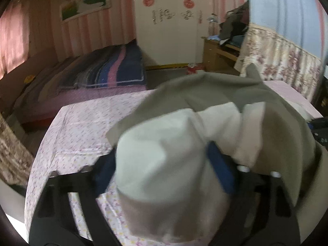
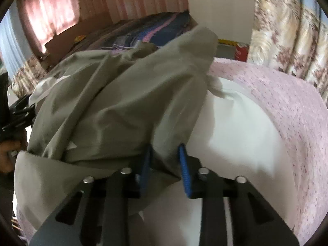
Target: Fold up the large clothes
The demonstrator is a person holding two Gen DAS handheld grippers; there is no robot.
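A large grey-khaki garment with white lining (image 1: 215,94) is lifted over the pink floral bed sheet (image 1: 82,127). In the left wrist view my left gripper (image 1: 162,164) has its blue pads wide apart, with white lining (image 1: 164,164) bunched between and over them; whether it grips is unclear. In the right wrist view the same garment (image 2: 102,110) drapes to the left. My right gripper (image 2: 166,164) has its blue pads (image 2: 185,170) closed on a fold of the grey cloth. White lining (image 2: 235,135) lies below on the right.
A second bed with striped folded blankets (image 1: 106,67) stands behind. A white wardrobe (image 1: 170,30), a wooden desk with clutter (image 1: 221,49) and a floral curtain (image 1: 287,61) are at the back right. My other hand and gripper (image 2: 12,123) show at the left edge.
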